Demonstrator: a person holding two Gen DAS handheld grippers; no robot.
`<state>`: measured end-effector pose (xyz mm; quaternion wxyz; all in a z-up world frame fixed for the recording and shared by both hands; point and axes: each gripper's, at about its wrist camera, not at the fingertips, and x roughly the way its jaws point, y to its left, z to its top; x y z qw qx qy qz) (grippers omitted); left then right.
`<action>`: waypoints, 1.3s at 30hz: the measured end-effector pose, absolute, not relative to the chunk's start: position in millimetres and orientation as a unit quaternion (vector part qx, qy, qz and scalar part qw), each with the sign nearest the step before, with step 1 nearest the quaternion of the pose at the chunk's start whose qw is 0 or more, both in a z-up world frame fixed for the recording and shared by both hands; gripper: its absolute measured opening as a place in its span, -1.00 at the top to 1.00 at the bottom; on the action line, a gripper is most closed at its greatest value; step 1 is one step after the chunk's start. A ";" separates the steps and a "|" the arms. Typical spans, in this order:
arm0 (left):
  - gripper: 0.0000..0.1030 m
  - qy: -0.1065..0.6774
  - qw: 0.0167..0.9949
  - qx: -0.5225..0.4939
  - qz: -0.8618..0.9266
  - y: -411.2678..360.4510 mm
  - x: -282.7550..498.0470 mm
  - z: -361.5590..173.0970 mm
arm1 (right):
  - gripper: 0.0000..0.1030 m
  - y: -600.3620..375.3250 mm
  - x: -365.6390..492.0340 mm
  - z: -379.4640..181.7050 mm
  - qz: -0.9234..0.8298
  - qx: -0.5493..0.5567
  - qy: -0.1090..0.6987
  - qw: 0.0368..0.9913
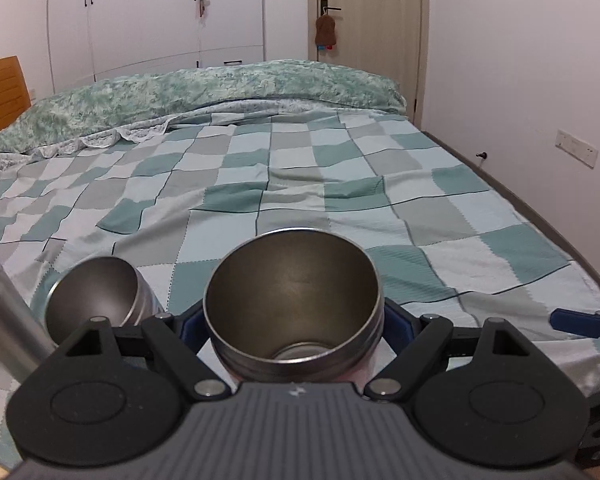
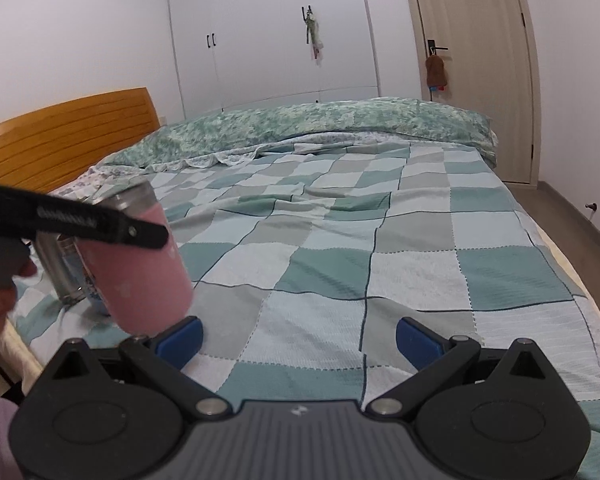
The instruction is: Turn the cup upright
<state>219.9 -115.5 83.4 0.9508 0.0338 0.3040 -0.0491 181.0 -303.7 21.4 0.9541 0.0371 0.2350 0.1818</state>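
Note:
My left gripper is shut on a pink steel cup, whose open mouth faces up toward the camera. In the right wrist view the same pink cup hangs tilted above the bed at the left, clamped by the left gripper's black finger. My right gripper is open and empty, its blue pads low over the checked bedspread, to the right of the cup.
A second steel cup stands just left of the held one, and a taller steel tumbler leans at the far left. Both show behind the pink cup. A rolled green quilt lies across the far side of the bed; wardrobe and door beyond.

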 end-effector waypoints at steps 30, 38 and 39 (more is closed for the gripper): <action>-1.00 0.067 0.995 0.013 -0.071 -55.0 96.8 106.5 | -1.00 -277.1 116.3 31.0 0.153 0.036 0.153 0.976; -1.00 0.076 0.996 -0.005 -0.050 -2.4 40.8 68.0 | -1.00 -264.7 56.9 10.8 0.125 0.014 0.108 0.986; -1.00 0.078 0.996 -0.003 -0.043 1.8 34.5 60.9 | -1.00 -264.2 51.1 7.3 0.124 0.013 0.104 0.987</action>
